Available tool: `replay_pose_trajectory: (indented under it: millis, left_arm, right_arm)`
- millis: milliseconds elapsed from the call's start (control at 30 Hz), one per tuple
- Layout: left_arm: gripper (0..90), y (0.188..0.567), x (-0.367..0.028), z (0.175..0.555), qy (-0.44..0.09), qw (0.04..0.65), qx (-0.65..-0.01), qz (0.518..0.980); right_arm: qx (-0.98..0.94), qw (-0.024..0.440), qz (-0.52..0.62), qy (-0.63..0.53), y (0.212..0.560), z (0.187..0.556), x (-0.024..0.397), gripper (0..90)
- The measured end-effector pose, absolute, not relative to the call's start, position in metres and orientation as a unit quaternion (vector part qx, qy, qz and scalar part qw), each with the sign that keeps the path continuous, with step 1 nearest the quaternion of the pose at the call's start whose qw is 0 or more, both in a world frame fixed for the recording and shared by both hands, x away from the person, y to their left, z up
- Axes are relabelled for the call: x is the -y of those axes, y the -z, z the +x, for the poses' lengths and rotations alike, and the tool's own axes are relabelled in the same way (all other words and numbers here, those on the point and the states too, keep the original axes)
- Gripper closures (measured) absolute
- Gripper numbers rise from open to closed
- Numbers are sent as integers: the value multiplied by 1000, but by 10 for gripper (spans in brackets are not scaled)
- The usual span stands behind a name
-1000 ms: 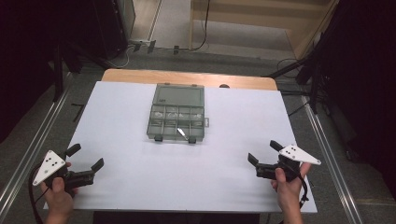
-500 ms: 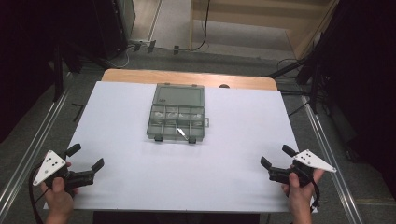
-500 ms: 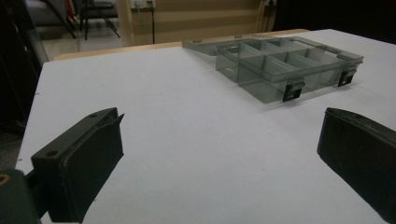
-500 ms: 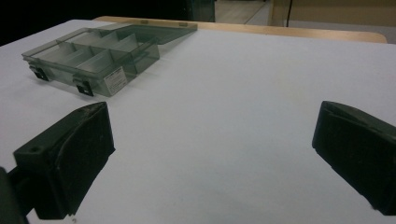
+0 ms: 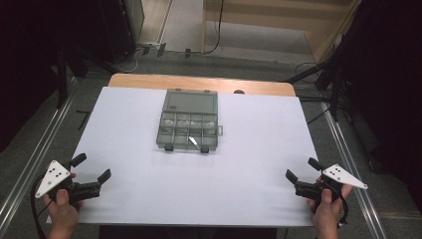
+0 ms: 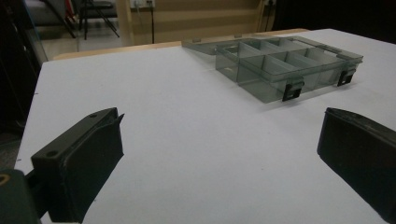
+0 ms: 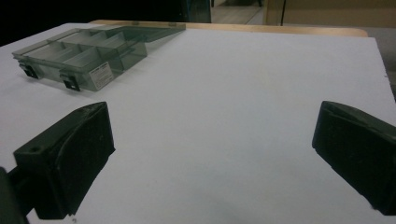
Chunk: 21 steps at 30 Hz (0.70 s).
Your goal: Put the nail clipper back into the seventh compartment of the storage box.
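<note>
A grey translucent compartment box (image 5: pixel 189 121) lies open at the middle back of the white table top, its lid folded flat behind it. Its black latches face the front, and a white label sits on the front wall. My left gripper (image 5: pixel 90 169) rests at the table's front left corner, open, with nothing between its jaws. My right gripper (image 5: pixel 302 170) is at the front right corner, also open and empty. The left gripper view has the box (image 6: pixel 280 65) ahead to the right; the right gripper view has the box (image 7: pixel 88 53) ahead to the left.
The white sheet (image 5: pixel 149 179) covers a wooden table whose bare edge (image 5: pixel 199 83) shows at the back. Metal rails (image 5: pixel 35 159) run along both sides. Dark stands and cables sit on the floor behind.
My right gripper has drawn back toward the front right corner of the table and stays open. The left gripper and the box have not moved.
</note>
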<state>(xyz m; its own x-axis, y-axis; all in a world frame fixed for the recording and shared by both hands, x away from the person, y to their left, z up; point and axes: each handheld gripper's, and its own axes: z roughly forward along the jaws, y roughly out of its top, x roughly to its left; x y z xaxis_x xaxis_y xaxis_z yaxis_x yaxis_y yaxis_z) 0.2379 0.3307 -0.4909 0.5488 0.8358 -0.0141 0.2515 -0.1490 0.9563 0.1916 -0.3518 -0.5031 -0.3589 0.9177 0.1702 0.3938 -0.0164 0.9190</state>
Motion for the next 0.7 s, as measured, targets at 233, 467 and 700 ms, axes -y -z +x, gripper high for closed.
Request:
replay_pose_trajectory:
  millis: [233, 467, 700]
  left_arm:
    - [0, 491, -331, 238, -277, 526, -385, 706]
    - [0, 491, -331, 238, -277, 527, -385, 705]
    - [0, 491, -331, 238, -276, 528, -385, 705]
  right_arm:
    - [-644, 259, 514, -504, 508, 189, 364, 13]
    - [-623, 254, 526, -520, 512, 187, 375, 18]
    - [-623, 253, 530, -517, 514, 188, 374, 18]
